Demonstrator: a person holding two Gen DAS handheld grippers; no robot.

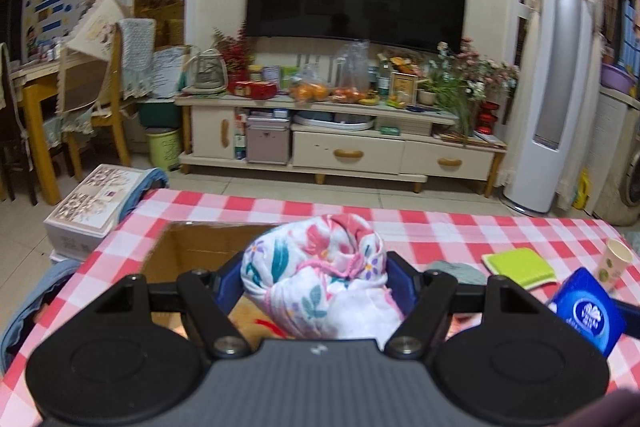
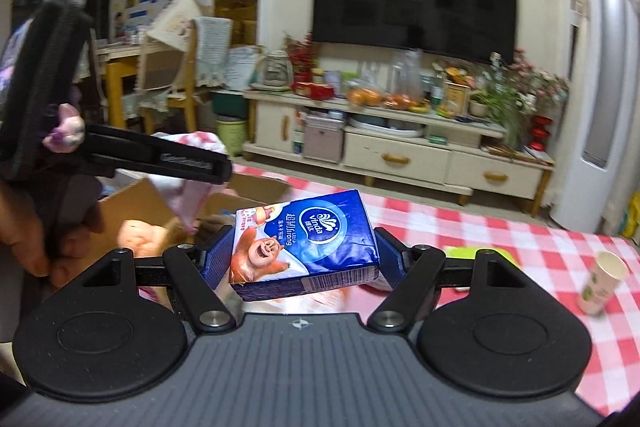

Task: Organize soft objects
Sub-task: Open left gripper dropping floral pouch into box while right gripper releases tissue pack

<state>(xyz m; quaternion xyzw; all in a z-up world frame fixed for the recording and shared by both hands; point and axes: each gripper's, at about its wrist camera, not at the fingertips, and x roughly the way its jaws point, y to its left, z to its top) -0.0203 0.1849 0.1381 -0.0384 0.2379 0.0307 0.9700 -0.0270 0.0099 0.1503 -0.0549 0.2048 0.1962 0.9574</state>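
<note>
Left wrist view: left gripper [image 1: 316, 279] clamped on floral cloth bundle [image 1: 320, 279] over the cardboard box [image 1: 192, 247]; right gripper [image 2: 306, 251] clamps tissue pack [image 2: 308, 239]. Green cloth [image 1: 520, 265] at the table's right edge still waits.

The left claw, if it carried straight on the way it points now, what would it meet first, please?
Probably the open cardboard box: the left claw, shut on the floral cloth bundle, points slightly down over it. Depth is uncertain.

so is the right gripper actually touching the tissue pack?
Touching. In the right wrist view the right gripper has both jaws pressed against the sides of the tissue pack, holding it clear of the checked tablecloth.
</note>
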